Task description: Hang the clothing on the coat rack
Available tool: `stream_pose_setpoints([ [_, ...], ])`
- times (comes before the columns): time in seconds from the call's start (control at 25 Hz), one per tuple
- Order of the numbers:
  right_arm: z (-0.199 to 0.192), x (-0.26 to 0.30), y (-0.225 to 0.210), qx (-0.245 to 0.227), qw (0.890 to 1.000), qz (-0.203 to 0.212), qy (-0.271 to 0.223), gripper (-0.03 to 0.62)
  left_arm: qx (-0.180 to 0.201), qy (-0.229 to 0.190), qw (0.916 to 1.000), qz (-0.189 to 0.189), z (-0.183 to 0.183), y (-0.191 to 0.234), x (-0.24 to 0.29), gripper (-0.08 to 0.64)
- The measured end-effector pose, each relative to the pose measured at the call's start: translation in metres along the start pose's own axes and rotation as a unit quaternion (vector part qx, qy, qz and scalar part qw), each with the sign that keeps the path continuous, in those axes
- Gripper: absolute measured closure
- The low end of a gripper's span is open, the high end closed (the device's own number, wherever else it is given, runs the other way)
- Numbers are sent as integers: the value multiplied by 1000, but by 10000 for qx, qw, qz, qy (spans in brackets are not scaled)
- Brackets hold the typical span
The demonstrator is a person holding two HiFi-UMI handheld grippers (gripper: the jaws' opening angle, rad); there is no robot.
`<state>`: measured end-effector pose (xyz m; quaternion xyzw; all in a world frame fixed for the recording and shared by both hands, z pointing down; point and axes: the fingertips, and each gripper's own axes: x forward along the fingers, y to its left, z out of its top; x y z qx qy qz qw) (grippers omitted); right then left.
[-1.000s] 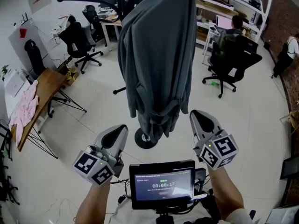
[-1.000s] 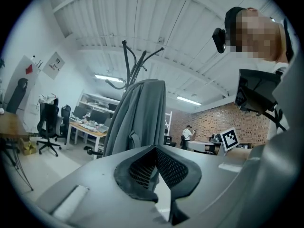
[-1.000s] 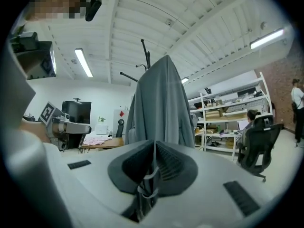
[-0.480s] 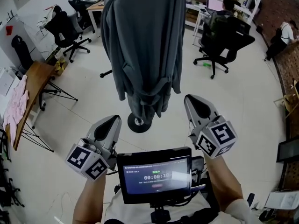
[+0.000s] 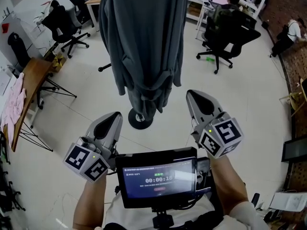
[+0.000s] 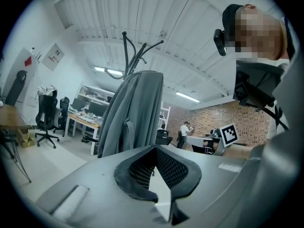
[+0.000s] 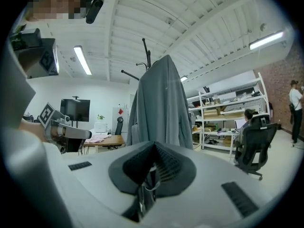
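Since a second ago the grey garment (image 5: 144,37) and the round foot of the coat rack (image 5: 139,120) have slid up and a little left in the head view. Both my grippers have drifted the same way, so I read that as my head tipping, not my hands travelling. The cloth hangs just as it did.

My left gripper (image 5: 114,118) has its fingers pressed together with nothing between them. My right gripper (image 5: 193,96) is the same, closed tight and empty of cloth. Both sit near me, either side of the small screen (image 5: 158,178), well apart from the rack.

The garment is draped on the rack, far from me and straight ahead between the two grippers. It falls in long folds, with its bunched lower end above the foot. In the gripper views the bare prongs stand above its shoulder line.

I judge the hanging itself done and this the step of standing clear. The next move asks little: keep my hands off and see that the cloth holds. If it looked like sliding, I would have to spread my fingers first, then reach up high near the prongs to reseat it.
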<state>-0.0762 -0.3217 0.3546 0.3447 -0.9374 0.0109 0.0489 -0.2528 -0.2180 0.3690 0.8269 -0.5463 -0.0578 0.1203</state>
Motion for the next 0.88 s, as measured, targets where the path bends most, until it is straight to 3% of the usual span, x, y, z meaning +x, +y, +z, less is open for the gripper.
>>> stream_pose_setpoints([
  [0.88, -6, 7, 7, -88, 9997, 167, 160, 591, -45, 51, 10000, -72, -6, -2, 3, 558],
])
